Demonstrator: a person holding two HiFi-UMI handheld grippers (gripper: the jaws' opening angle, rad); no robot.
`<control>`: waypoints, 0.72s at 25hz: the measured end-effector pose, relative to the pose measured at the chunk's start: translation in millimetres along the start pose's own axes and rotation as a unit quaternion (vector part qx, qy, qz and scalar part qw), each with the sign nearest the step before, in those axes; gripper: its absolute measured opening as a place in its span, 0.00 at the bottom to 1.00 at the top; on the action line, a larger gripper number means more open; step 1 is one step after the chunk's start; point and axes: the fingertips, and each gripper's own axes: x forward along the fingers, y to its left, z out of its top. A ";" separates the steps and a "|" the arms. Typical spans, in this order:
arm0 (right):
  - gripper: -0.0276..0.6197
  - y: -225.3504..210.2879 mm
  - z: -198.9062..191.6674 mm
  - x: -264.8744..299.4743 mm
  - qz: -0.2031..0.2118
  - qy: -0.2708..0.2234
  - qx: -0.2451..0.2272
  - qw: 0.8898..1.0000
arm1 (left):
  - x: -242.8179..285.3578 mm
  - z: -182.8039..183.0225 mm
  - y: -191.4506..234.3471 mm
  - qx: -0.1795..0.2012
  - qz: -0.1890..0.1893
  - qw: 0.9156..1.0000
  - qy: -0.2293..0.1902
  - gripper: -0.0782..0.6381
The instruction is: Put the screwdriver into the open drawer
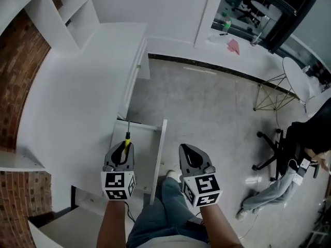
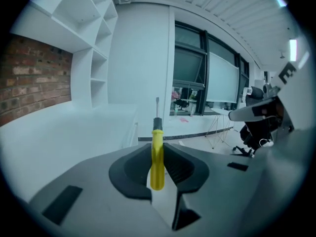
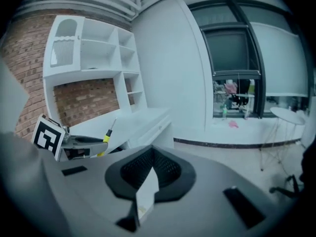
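Observation:
A screwdriver [image 2: 157, 158] with a yellow handle and black collar stands between the jaws of my left gripper [image 2: 157, 145], which is shut on the handle; the thin shaft points forward past the tips. In the head view the left gripper [image 1: 125, 145] hangs over the left part of the open white drawer [image 1: 159, 159], with the screwdriver [image 1: 126, 138] tip aimed at the drawer's far end. My right gripper [image 1: 185, 149] hovers just right of the drawer's front panel, shut and empty. The right gripper view shows its jaws [image 3: 152, 150] meeting, and the left gripper [image 3: 79, 145] with the screwdriver [image 3: 106, 137] to the left.
The drawer juts out of a white desk [image 1: 77, 102] backed by a brick wall [image 1: 20, 66] and a shelf unit [image 1: 72, 14]. My jeans-clad legs [image 1: 160, 211] stand beside the drawer. An office chair [image 1: 276, 149], a wire-frame table [image 1: 276, 94] and grey clothing [image 1: 269, 192] are on the floor at right.

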 end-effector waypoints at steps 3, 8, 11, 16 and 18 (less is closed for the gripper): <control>0.06 -4.2 -26.9 4.3 -0.027 0.021 0.031 0.999 | 18.1 -37.6 1.4 0.002 -0.023 0.999 0.049 0.23; 0.06 -12.9 -74.1 12.2 -0.057 0.053 0.055 0.995 | 46.2 -111.3 6.7 -0.025 -0.035 0.989 0.140 0.23; 0.06 -16.7 -101.2 20.1 -0.066 0.070 0.064 0.993 | 63.4 -156.6 8.1 -0.048 -0.036 0.977 0.205 0.23; 0.06 -12.7 -146.4 29.7 -0.064 0.105 0.065 0.990 | 81.3 -219.5 11.6 -0.064 -0.027 0.955 0.289 0.23; 0.06 -14.1 -159.7 30.4 -0.064 0.118 0.067 0.989 | 85.3 -236.3 10.8 -0.062 -0.024 0.948 0.312 0.23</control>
